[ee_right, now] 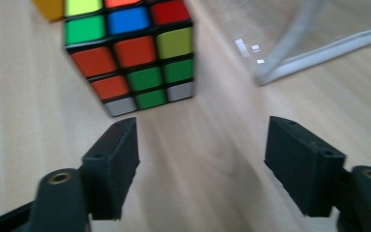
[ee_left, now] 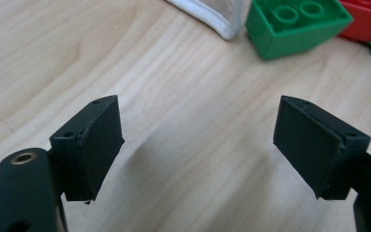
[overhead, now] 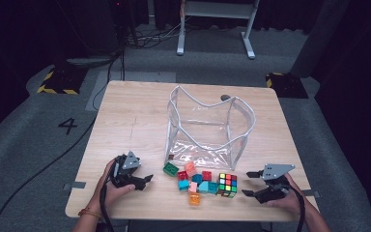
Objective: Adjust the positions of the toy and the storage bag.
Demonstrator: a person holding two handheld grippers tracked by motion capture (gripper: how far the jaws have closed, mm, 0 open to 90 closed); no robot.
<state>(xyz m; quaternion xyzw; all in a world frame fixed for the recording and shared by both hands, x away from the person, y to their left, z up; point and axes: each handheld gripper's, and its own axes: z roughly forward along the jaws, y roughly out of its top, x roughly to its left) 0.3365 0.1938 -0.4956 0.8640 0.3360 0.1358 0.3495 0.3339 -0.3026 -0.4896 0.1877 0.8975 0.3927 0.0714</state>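
I hold both claws spread and empty near the table's [overhead: 125, 111] front edge; the right gripper [overhead: 252, 182] faces the puzzle cube [overhead: 227, 184], the left gripper [overhead: 147, 179] the green brick [overhead: 170, 169]; approach step, I judge; next, closing squarely.

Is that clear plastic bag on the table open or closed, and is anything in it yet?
Open and seemingly empty: the clear bag stands with its white-rimmed mouth spread upward, and the blocks and puzzle cube lie outside on the table.
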